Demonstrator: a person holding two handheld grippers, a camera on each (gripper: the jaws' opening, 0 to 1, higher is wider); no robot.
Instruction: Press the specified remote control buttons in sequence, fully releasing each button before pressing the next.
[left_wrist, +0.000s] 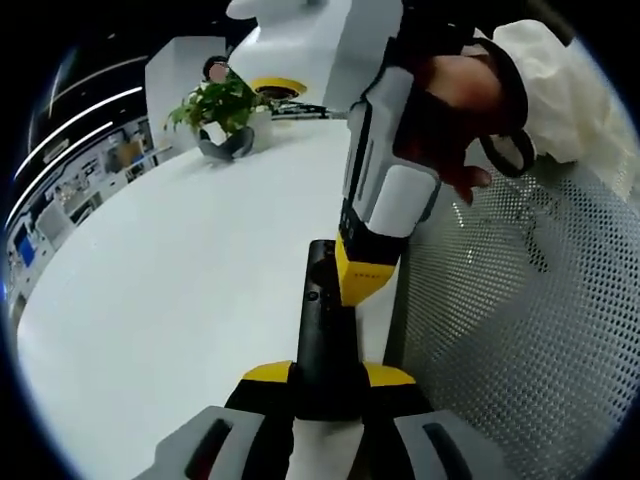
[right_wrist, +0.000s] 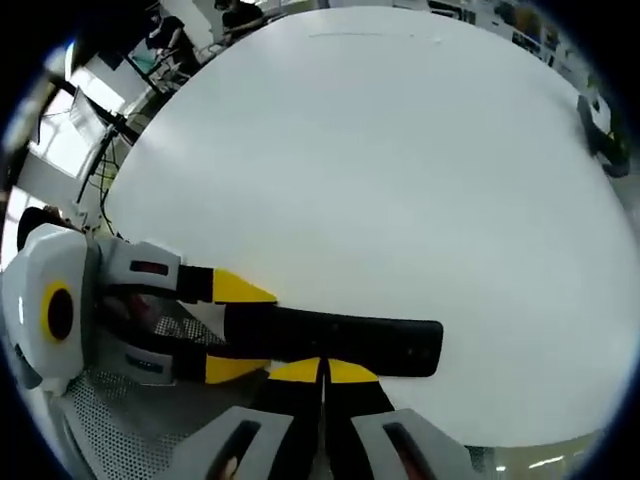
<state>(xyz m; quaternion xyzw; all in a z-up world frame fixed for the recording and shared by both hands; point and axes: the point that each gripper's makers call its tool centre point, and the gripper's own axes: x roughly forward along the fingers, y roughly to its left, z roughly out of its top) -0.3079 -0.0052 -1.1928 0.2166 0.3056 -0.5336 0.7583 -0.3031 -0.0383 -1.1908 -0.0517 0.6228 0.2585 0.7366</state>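
A long black remote control (left_wrist: 322, 300) is held level just over the white table (left_wrist: 170, 280). My left gripper (left_wrist: 328, 375) is shut on its near end, one yellow-tipped jaw on each side. My right gripper (left_wrist: 365, 280), held by a hand, comes down from the upper right with its yellow tip on the remote's top face. In the right gripper view, my right gripper (right_wrist: 323, 372) has its jaws shut together, tips against the long edge of the remote (right_wrist: 380, 342). The left gripper (right_wrist: 238, 330) clamps the remote from the left.
A potted green plant (left_wrist: 222, 110) stands at the table's far end, beside a white machine with a yellow ring (left_wrist: 275, 85). A perforated white mesh surface (left_wrist: 520, 320) lies to the right of the table edge. The table (right_wrist: 380, 150) spreads wide beyond the remote.
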